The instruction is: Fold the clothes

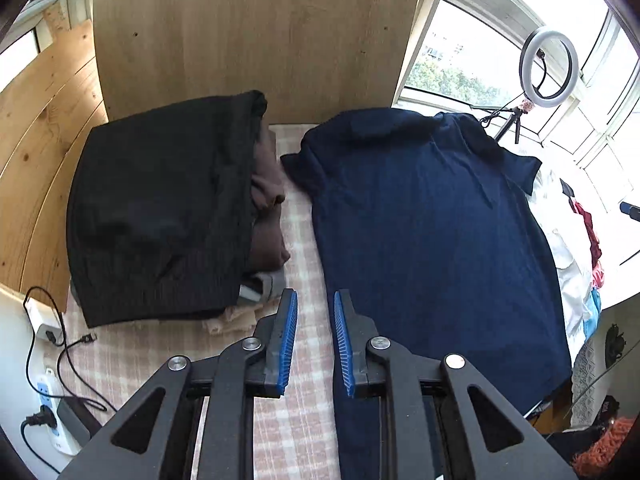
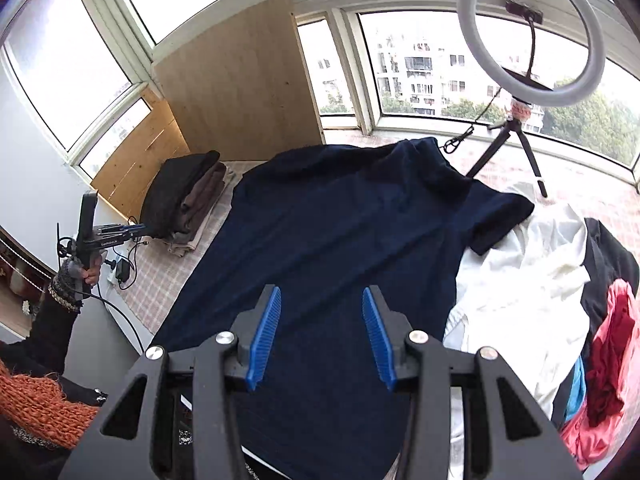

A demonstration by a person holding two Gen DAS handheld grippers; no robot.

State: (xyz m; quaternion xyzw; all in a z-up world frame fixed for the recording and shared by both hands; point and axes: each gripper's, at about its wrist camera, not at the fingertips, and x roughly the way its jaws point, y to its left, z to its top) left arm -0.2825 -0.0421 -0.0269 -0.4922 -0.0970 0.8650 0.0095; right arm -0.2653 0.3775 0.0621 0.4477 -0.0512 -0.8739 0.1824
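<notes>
Both tools hang above the desk, angled steeply down, each with nothing between its blue pads. The left tool [image 1: 315, 312] has its jaws parted by a narrow gap over the checked cloth [image 1: 298, 208] between the 2 lots of clothing. In the right wrist view, that tool [image 2: 134, 230] appears at the far left, held by a hand [image 2: 90, 270] in a dark sleeve with a beaded cuff. The right tool [image 2: 322, 312] has its jaws spread wider and hovers over the navy shirt [image 2: 340, 232], not touching it. The navy shirt [image 1: 432, 216] lies spread flat, collar toward the window, short sleeves out to each side. To its left sits a stack of folded clothes [image 1: 160, 216], black on top with brown beneath. On the shirt's other side lies an unfolded heap [image 2: 532, 280] of white, red and blue garments. Behind stand a wooden board [image 1: 260, 40], bright windows and a ring light [image 2: 532, 36] on a small tripod. Cables and a power strip [image 1: 48, 400] lie at the desk's left edge.
</notes>
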